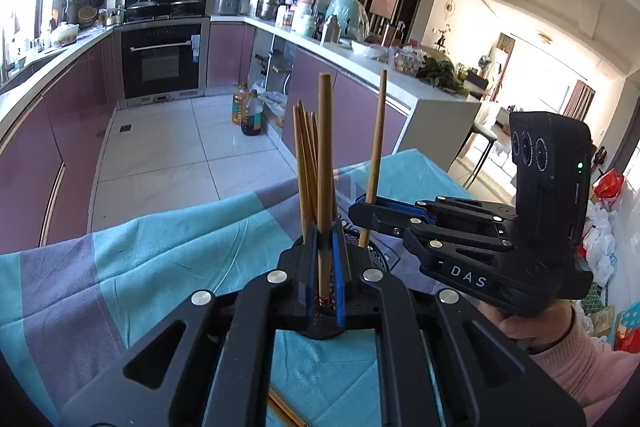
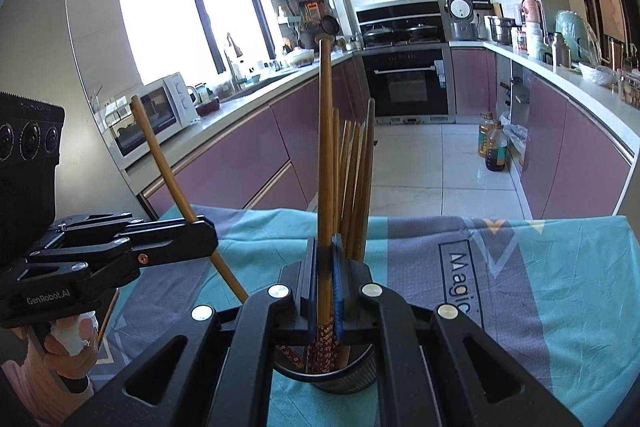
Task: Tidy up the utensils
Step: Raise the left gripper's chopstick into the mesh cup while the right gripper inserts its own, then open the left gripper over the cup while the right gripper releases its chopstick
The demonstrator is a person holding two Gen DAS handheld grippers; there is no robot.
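Both jaws stand clenched on near-upright chopsticks: right gripper point(image 2: 324, 291) chopstick point(image 2: 325, 167) directly above holder point(image 2: 360, 373); left gripper point(image 1: 324, 267) chopstick point(image 1: 324, 163) beside it.

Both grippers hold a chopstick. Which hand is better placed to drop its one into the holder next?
Right, probably. The right gripper holds the upright chopstick with its lower end already inside the holder. The left gripper holds the leaning chopstick, whose tip is hidden.
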